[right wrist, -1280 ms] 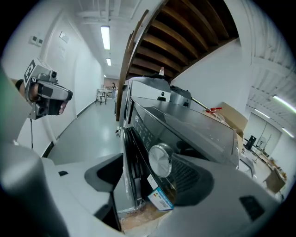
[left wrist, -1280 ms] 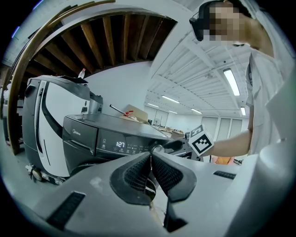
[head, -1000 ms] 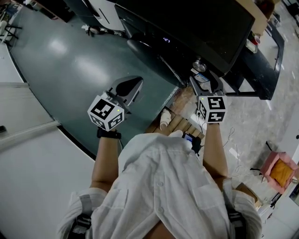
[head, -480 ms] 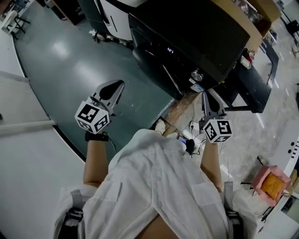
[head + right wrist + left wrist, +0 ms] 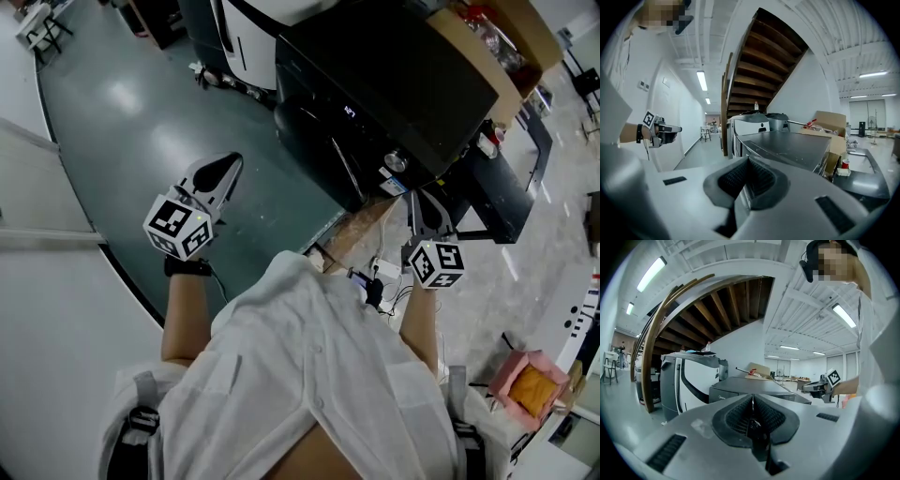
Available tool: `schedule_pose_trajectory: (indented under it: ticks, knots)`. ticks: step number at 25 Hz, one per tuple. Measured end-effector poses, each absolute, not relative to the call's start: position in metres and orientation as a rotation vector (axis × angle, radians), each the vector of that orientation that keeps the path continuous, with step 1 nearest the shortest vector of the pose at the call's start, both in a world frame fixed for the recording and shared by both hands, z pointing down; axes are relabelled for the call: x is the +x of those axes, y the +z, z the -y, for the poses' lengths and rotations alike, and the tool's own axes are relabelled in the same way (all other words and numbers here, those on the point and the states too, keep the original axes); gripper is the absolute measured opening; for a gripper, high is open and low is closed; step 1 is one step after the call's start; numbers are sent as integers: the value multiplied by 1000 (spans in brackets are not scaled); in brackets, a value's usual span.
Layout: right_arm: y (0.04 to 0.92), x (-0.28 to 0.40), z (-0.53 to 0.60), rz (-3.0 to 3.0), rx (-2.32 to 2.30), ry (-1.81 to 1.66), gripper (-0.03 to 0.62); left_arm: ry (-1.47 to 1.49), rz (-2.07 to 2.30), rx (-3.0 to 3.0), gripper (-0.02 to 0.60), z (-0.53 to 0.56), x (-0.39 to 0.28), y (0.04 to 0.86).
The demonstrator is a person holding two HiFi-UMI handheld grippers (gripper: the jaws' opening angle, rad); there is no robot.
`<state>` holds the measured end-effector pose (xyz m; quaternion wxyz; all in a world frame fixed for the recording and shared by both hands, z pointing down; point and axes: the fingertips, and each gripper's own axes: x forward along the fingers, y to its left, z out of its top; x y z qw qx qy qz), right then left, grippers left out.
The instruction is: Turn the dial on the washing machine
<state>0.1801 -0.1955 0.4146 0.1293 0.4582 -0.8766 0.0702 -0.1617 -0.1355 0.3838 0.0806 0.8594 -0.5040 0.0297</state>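
The black washing machine [image 5: 403, 66] stands ahead of me, its small silver dial [image 5: 397, 161] at the front right corner. My right gripper [image 5: 418, 195] hangs just below the dial, a short gap away and not touching it; its jaws are shut on nothing. In the right gripper view, the right gripper [image 5: 744, 185] looks over the machine's dark top [image 5: 787, 145]. Off to the left, my left gripper [image 5: 227, 167] floats over the green floor, shut and empty. In the left gripper view, the left gripper [image 5: 752, 414] faces the machine [image 5: 754, 386] from the side.
A white and grey machine [image 5: 248, 33] stands left of the washer. A cardboard box [image 5: 492, 33] sits behind it. A low black table [image 5: 516, 202] with a red cup [image 5: 485, 145] lies to the right. Cables and a power strip [image 5: 380, 272] lie on a wooden board. A pink box [image 5: 530, 389] is at the lower right.
My right gripper has drawn back a little from the dial, which it almost touched a second ago. The left gripper has stayed over the floor. The head view has shifted.
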Motion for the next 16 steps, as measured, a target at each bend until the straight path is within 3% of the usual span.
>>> schedule_pose_trajectory:
  ticks: [16]
  knots:
    - [411, 185, 183, 2523, 1304, 175, 0, 111, 1468, 2579, 17, 120, -153, 382]
